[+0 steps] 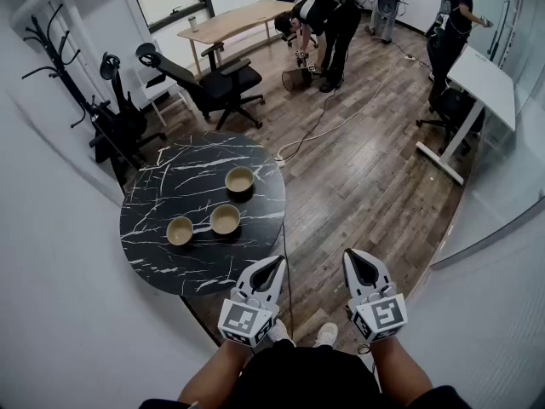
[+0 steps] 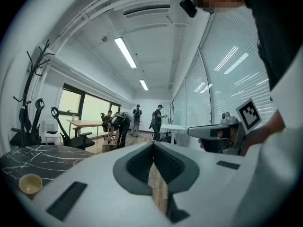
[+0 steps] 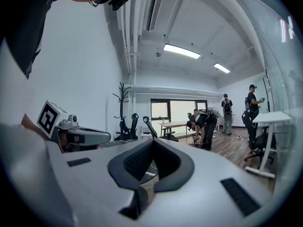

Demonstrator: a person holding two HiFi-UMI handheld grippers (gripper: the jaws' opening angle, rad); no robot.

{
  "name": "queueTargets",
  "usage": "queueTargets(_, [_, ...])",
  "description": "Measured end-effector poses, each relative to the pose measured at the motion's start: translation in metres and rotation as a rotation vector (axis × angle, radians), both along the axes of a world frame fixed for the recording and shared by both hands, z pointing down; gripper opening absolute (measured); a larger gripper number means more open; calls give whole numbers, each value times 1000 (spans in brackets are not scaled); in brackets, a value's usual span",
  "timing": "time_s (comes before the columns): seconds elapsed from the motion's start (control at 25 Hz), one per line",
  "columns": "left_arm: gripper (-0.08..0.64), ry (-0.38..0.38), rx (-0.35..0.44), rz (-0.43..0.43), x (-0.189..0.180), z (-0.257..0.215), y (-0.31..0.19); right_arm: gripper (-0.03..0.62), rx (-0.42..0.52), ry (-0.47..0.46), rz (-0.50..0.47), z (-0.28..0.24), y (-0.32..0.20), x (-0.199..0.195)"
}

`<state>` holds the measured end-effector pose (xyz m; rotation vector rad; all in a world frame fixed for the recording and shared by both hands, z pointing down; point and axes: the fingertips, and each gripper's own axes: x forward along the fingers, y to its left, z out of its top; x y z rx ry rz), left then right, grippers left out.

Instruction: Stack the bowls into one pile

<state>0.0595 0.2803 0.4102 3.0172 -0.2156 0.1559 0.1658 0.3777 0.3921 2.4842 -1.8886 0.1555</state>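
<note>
At the bottom of the head view, the white left gripper (image 1: 274,265) and white right gripper (image 1: 354,258) sit side by side. Each is clenched tight with nothing between its jaws. Above them, left of centre, a round black marble-patterned table (image 1: 166,173) carries three separate tan round bowls. The left bowl (image 1: 180,230) and middle bowl (image 1: 225,219) are near each other, and the far bowl (image 1: 239,180) is apart, higher up. At the top stand a black office chair (image 1: 217,83) and a light wooden desk (image 1: 230,22), with a bending person (image 1: 328,24) beside it.
</note>
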Motion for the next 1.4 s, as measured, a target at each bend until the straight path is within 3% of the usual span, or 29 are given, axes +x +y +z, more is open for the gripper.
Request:
queueTargets(0.84, [14, -1, 12, -13, -12, 1, -22, 8, 17, 55, -12, -13, -27, -15])
queueTargets(1.4, [14, 8, 13, -72, -73, 1, -74, 9, 29, 62, -65, -22, -84, -73])
